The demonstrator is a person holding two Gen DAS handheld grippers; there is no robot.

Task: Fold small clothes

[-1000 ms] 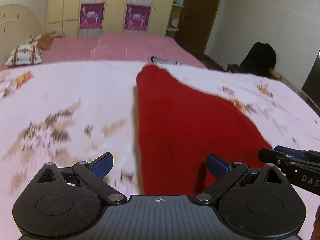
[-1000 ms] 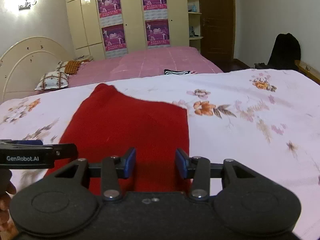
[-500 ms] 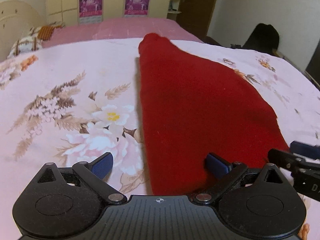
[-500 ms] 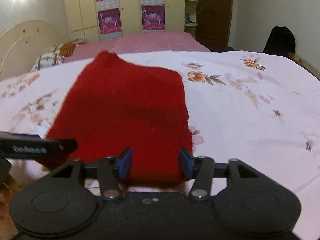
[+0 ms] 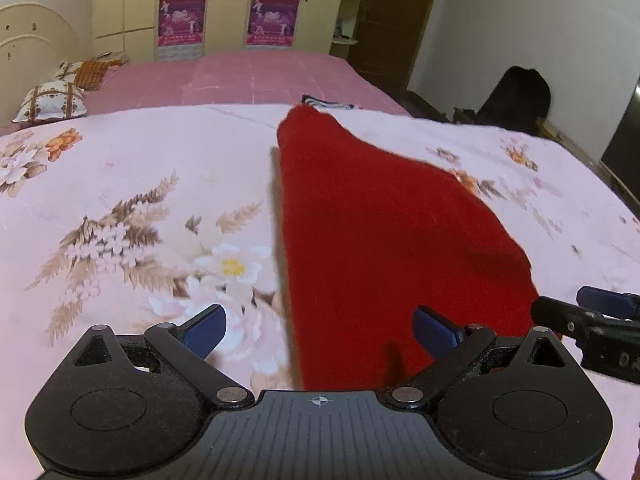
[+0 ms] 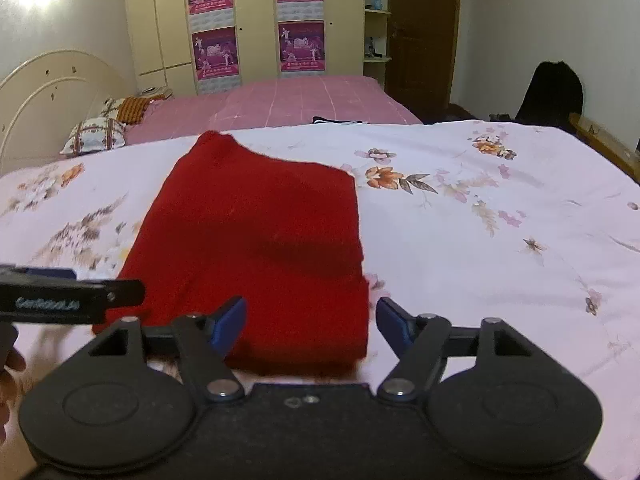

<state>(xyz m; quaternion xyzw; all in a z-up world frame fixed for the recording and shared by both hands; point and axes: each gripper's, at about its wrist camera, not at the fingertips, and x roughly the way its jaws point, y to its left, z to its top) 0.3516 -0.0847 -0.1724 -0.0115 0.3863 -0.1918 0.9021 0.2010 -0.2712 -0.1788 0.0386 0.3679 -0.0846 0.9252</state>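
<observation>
The folded red garment lies flat on the floral bedsheet, its near edge just ahead of both grippers. The right gripper has just been opening, its blue pads flanking the cloth's near corner without pressing. The left gripper stands wide, holding nothing

Left gripper jaws wide apart over red cloth lying flat on floral sheet, right gripper at cloth's right edge
</observation>
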